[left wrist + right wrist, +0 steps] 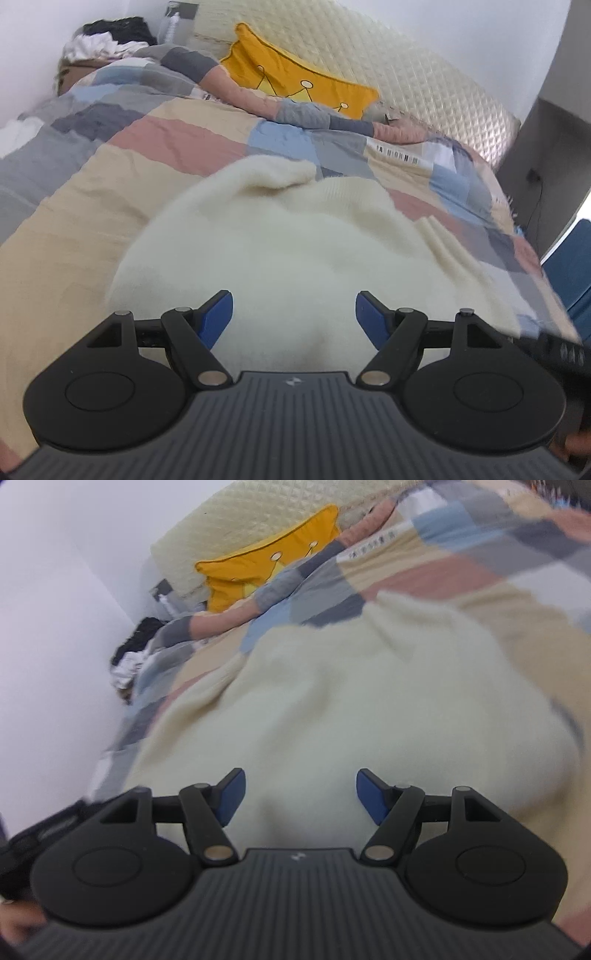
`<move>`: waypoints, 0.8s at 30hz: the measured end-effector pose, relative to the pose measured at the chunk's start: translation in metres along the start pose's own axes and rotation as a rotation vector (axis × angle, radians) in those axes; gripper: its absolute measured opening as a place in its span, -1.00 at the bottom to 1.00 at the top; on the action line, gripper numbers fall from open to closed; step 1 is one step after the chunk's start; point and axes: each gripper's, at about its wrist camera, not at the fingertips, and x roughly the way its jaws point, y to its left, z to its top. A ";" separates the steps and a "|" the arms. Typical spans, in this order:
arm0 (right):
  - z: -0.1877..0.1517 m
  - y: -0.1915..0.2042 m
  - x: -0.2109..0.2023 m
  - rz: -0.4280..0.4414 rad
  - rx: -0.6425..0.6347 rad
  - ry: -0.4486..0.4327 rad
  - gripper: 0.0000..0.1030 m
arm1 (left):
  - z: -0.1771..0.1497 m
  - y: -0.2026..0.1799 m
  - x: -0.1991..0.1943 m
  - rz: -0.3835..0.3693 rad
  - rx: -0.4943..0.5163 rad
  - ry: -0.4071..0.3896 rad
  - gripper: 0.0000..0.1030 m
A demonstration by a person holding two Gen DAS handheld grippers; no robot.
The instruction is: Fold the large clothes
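The cream sweater (280, 236) looks soft and light. Both jaws stand wide, holding nothing. Take its lower-right edge.

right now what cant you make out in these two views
- Sweater: near edge hidden behind each tool's body in both views; the right view is also motion-blurred.
- Quilt label: print too small to read, left view.
- Dark pile by the wall: too far and small to identify.
- Right tool: only a blurred sliver shows in the left view.
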 end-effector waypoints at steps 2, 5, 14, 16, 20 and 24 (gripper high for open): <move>-0.014 0.001 -0.007 0.035 0.037 0.026 0.36 | -0.005 0.001 -0.008 -0.005 -0.018 -0.002 0.51; -0.028 -0.002 -0.004 0.060 0.106 0.073 0.37 | -0.016 0.000 -0.019 -0.011 -0.023 0.005 0.51; -0.034 -0.021 0.026 0.065 0.277 0.142 0.67 | -0.021 0.007 -0.019 -0.002 -0.072 0.017 0.54; -0.035 -0.027 0.028 0.072 0.320 0.146 0.67 | -0.021 0.010 -0.014 0.010 -0.092 0.039 0.59; -0.040 -0.041 0.032 0.125 0.450 0.137 0.68 | -0.021 0.021 -0.007 0.030 -0.162 0.074 0.65; -0.043 -0.050 0.032 0.188 0.554 0.106 0.69 | -0.019 0.034 -0.001 0.017 -0.238 0.108 0.76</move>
